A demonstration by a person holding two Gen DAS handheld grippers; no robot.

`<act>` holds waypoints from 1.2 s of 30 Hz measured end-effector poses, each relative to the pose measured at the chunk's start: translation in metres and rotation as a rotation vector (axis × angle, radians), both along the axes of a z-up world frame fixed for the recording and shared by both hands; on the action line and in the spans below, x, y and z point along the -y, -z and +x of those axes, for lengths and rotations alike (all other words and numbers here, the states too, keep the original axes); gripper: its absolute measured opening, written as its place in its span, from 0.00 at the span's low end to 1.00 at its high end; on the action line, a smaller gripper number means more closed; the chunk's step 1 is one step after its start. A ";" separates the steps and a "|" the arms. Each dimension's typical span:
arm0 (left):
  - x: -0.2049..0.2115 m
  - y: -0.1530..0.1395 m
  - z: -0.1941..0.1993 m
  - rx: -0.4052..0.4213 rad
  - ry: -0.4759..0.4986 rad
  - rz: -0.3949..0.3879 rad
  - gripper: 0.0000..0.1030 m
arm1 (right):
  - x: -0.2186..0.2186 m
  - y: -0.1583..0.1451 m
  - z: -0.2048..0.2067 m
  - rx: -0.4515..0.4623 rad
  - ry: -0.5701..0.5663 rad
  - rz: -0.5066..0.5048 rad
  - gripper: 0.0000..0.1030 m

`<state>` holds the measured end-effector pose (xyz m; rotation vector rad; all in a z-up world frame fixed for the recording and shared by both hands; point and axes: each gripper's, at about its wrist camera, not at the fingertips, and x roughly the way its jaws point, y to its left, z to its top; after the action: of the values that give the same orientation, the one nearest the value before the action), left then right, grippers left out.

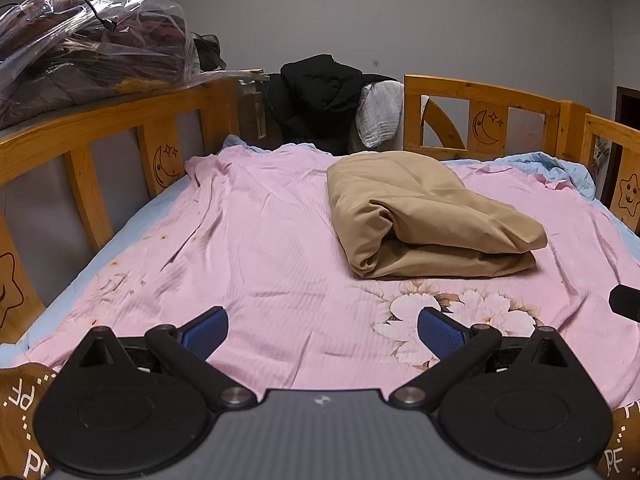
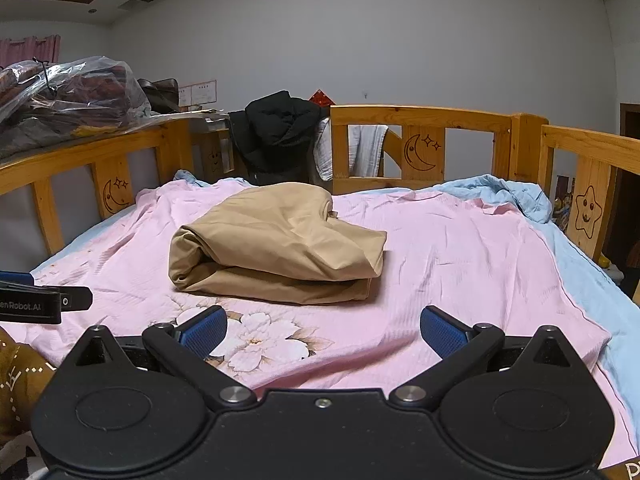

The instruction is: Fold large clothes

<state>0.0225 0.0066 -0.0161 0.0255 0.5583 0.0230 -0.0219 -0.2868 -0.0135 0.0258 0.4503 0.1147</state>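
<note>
A tan garment [image 1: 424, 216] lies folded in a thick bundle on the pink bed sheet [image 1: 256, 248]; it also shows in the right wrist view [image 2: 280, 240]. My left gripper [image 1: 323, 330] is open and empty, held above the sheet in front and to the left of the bundle. My right gripper [image 2: 324, 330] is open and empty, held above the sheet in front and to the right of the bundle. The left gripper's side shows at the left edge of the right wrist view [image 2: 40, 300].
A wooden bed rail [image 1: 480, 96] runs around the bed. A black jacket [image 1: 320, 96] and a white cloth [image 1: 380, 116] hang at the far end. A plastic bag of clothes [image 1: 88, 52] sits on the left. A blue blanket [image 2: 500, 192] is bunched at the far right.
</note>
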 end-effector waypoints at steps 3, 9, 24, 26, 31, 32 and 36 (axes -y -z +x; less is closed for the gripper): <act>-0.001 0.002 0.000 -0.004 0.003 0.004 0.99 | 0.001 0.001 0.001 -0.004 0.005 0.002 0.99; -0.002 0.002 0.000 -0.006 0.005 0.006 0.99 | 0.002 0.001 0.002 -0.007 0.014 0.008 0.99; -0.002 0.002 0.000 -0.005 0.007 0.007 0.99 | 0.002 0.001 0.002 -0.009 0.016 0.009 0.99; -0.002 0.002 0.000 -0.005 0.006 0.007 0.99 | 0.002 0.001 0.003 -0.009 0.016 0.008 0.99; -0.002 0.002 0.000 -0.005 0.006 0.008 0.99 | 0.003 0.001 0.003 -0.009 0.015 0.008 0.99; -0.002 0.001 0.000 -0.006 0.007 0.008 0.99 | 0.003 0.001 0.003 -0.009 0.015 0.008 0.99; -0.002 0.001 0.000 -0.005 0.007 0.008 0.99 | 0.003 0.002 0.003 -0.009 0.015 0.008 0.99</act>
<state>0.0223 0.0083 -0.0174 0.0349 0.5635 0.0182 -0.0192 -0.2899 -0.0152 0.0381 0.4590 0.1017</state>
